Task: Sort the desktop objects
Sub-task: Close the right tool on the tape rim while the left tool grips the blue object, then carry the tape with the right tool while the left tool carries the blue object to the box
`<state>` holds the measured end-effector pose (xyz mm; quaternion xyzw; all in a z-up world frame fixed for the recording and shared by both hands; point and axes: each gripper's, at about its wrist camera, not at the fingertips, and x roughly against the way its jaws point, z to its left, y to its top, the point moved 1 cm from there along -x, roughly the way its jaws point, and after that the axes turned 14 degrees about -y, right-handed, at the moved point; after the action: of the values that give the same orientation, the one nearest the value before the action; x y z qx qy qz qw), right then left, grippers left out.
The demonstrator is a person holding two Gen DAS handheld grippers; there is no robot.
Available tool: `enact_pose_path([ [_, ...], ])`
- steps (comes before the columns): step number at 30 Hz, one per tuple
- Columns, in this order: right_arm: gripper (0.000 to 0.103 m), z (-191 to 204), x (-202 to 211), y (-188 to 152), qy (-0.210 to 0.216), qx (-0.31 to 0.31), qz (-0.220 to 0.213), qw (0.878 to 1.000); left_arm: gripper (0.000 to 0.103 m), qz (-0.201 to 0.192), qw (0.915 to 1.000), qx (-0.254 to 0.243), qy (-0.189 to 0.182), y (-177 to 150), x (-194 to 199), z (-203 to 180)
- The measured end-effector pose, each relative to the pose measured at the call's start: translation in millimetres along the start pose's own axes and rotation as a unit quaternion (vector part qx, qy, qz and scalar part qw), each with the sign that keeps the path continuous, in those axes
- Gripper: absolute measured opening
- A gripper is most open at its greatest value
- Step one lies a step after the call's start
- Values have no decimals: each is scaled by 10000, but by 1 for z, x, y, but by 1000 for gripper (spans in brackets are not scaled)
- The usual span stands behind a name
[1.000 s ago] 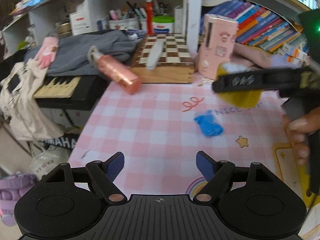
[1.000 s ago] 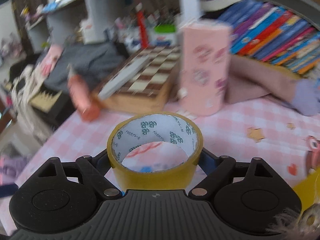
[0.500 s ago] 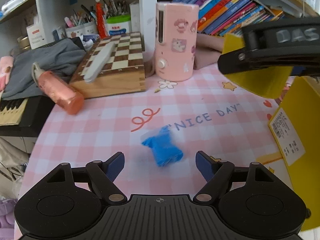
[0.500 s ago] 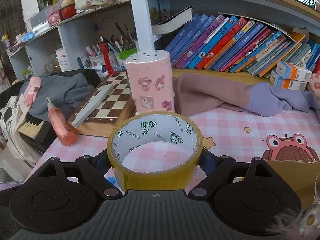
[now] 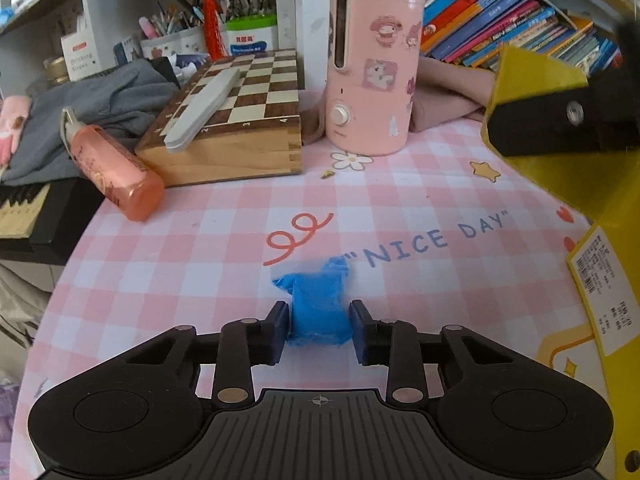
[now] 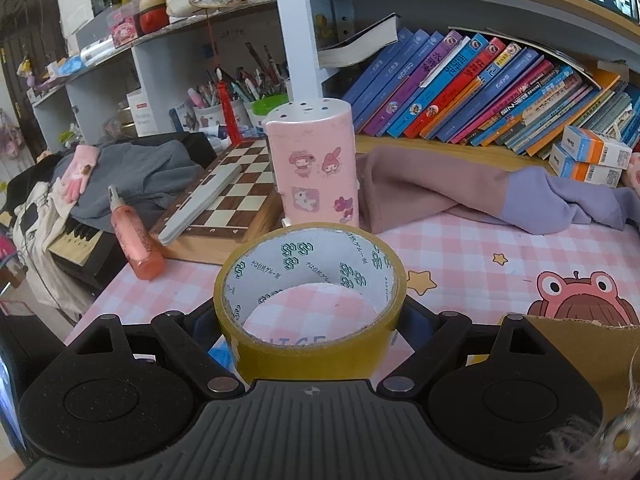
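A crumpled blue wrapper (image 5: 318,308) lies on the pink checked desk mat (image 5: 400,208). My left gripper (image 5: 319,334) has closed in on it, both pads touching its sides, low over the mat. My right gripper (image 6: 310,320) is shut on a roll of yellow tape (image 6: 312,344) and holds it above the mat. The tape also shows in the left wrist view (image 5: 532,76) at the upper right, above a yellow box (image 5: 616,280).
A pink humidifier (image 5: 370,68), a wooden chessboard box (image 5: 236,120) with a grey strip on it, and an orange bottle (image 5: 116,172) stand along the back. Books (image 6: 480,88), a pink-purple cloth (image 6: 460,192) and a brown cardboard box edge (image 6: 580,344) lie to the right.
My left gripper has moved forward and down to the blue wrapper and its jaws have closed from wide open onto it. My right gripper keeps holding the tape, hardly moving.
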<state>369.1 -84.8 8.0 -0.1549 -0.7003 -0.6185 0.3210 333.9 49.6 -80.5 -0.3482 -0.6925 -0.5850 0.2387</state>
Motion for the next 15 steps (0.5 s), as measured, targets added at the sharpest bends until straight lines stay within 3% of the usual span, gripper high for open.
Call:
enact_pose_path([
  [15, 86, 10, 37, -10, -83, 66, -240, 9997, 28, -699, 9959, 437, -366, -25, 102, 21],
])
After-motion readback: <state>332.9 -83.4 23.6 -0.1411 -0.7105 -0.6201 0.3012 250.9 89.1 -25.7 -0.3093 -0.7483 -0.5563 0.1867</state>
